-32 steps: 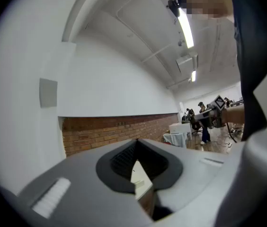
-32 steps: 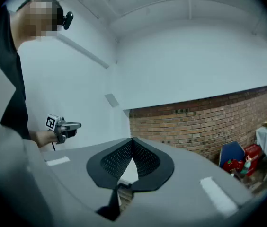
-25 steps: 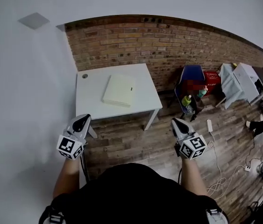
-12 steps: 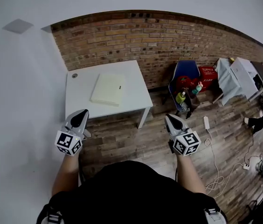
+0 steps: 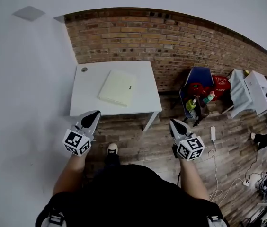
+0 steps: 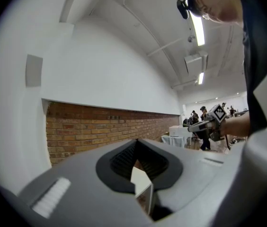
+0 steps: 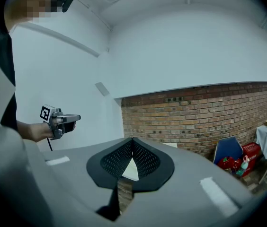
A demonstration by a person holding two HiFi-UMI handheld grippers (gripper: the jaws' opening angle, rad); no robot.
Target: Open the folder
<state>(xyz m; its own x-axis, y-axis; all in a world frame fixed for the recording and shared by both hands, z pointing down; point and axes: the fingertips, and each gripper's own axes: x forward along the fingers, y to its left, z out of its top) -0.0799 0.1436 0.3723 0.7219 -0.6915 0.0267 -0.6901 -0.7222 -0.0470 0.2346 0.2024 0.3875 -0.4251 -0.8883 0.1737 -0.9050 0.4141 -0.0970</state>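
Observation:
A flat cream folder (image 5: 118, 88) lies closed on a small white table (image 5: 87, 94) that stands against the brick wall. My left gripper (image 5: 95, 113) hangs at the table's near left corner, jaws shut and empty. My right gripper (image 5: 172, 123) is over the wooden floor to the right of the table leg, also shut with nothing in it. In the left gripper view the shut jaw tips (image 6: 136, 143) point level at the wall, and the right gripper (image 6: 210, 122) shows off to the side. The right gripper view shows its tips (image 7: 132, 140) closed, with the left gripper (image 7: 60, 119) at the left.
The brick wall (image 5: 171, 41) runs behind the table and a white wall (image 5: 24, 89) closes the left side. A blue seat (image 5: 196, 79) with red items and bottles, a white-draped stand (image 5: 240, 96) and floor cables (image 5: 218, 174) lie to the right. My shoe (image 5: 112, 149) is below the table.
Both grippers have come a little closer to the table's near edge, still shut. A shoe has come into view on the floor.

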